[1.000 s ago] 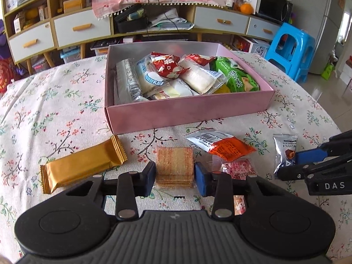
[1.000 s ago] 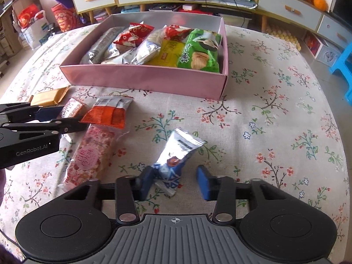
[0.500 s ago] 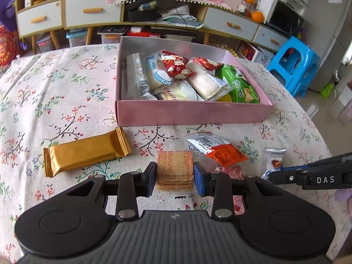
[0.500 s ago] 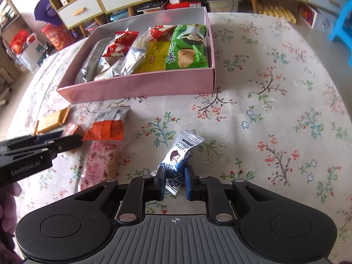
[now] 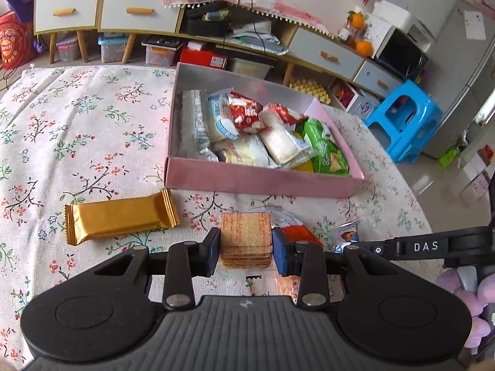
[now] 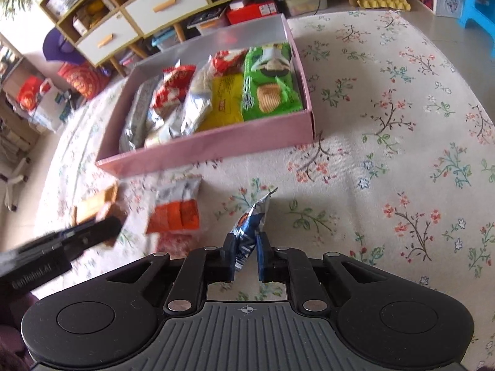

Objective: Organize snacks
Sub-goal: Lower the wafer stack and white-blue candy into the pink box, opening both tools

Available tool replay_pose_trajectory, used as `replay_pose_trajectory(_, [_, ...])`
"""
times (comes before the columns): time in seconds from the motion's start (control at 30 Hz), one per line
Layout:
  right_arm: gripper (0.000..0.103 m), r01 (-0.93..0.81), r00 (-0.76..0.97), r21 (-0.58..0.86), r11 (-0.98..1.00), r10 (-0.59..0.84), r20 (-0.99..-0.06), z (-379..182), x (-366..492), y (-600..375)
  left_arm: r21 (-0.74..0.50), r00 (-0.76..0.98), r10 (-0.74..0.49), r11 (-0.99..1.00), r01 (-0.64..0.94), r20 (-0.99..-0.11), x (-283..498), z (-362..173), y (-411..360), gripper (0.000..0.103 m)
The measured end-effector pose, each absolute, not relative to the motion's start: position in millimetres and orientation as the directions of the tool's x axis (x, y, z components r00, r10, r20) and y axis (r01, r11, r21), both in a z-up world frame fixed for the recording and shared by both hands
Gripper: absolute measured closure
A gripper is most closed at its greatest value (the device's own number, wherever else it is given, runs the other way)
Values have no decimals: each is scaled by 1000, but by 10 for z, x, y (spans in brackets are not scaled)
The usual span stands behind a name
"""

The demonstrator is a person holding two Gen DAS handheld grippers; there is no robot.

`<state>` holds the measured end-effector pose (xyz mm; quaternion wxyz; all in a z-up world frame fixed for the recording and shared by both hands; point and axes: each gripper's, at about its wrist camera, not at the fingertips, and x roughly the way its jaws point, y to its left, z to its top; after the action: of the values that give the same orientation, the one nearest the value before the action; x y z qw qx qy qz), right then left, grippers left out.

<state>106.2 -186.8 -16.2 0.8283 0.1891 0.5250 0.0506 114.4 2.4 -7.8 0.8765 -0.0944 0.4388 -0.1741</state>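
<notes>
L gripper (image 5: 246,249) clamped on cracker pack (image 5: 246,237), pack betw. both pads. R gripper (image 6: 246,255) clamped on choc packet (image 6: 247,230), lifted off table. Pink box (image 5: 263,181) at table's far side. Gold bar (image 5: 120,217) clear only in L view; R view blurred.

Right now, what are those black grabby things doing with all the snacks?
A person is tidying snacks into the pink box. The left gripper is shut on a cracker pack, and the right gripper is shut on a small chocolate packet. The box already holds several snacks. A gold bar and an orange packet lie on the flowery tablecloth.
</notes>
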Motion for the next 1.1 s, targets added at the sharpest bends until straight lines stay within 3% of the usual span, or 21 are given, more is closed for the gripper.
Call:
replay_pose_trajectory(0.73, [92, 268, 594, 617, 739, 378, -710, 57, 1555, -2046, -450, 636, -438, 879, 156, -635, 1547, -25, 28, 71])
replay_pose_trajectory(1.1, [96, 295, 671, 707, 643, 387, -632, -13, 1782, -2254, -459, 676, -403, 882, 107, -617, 1742, -98, -40, 71])
